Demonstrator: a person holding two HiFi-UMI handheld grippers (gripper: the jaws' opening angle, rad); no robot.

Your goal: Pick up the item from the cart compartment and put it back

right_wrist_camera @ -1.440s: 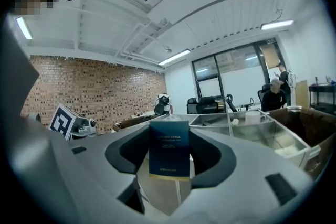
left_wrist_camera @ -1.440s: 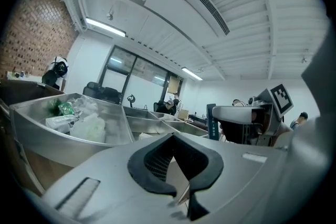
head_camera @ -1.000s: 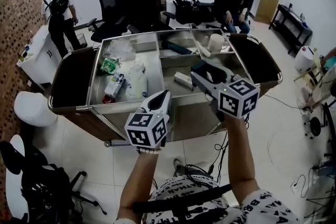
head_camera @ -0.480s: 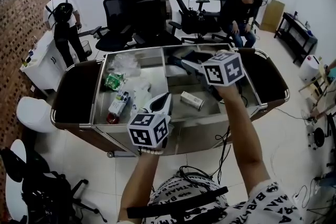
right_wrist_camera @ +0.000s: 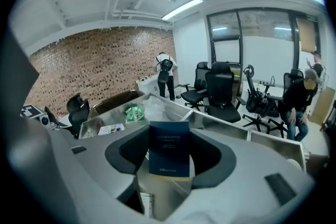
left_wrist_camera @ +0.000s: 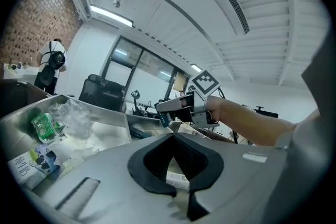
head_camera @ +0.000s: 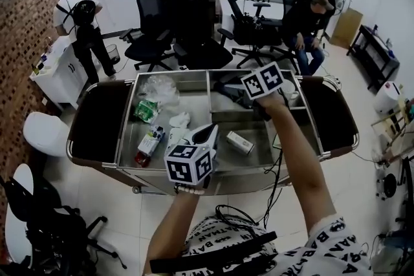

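A dark blue box [right_wrist_camera: 169, 150] stands upright between the pads of my right gripper [right_wrist_camera: 169, 138], which is shut on it. In the head view the right gripper [head_camera: 228, 87] reaches over the back middle compartment of the steel cart [head_camera: 129, 168]; the box itself is hard to make out there. The left gripper view shows the right gripper [left_wrist_camera: 167, 110] from the side with the dark box at its tips. My left gripper [head_camera: 207, 132] hovers at the cart's front edge, shut with nothing in it [left_wrist_camera: 173, 136].
The left compartment holds a green packet [head_camera: 147, 110], a clear plastic bag [head_camera: 160, 84], a carton [head_camera: 150, 139] and crumpled white wrapping [head_camera: 178, 121]. A white box [head_camera: 240, 142] lies in the front middle compartment. Office chairs and people stand beyond the cart.
My right gripper has swung from the cart's front middle out to the back middle compartment. The left gripper has stayed near the front edge. The head view has shifted.
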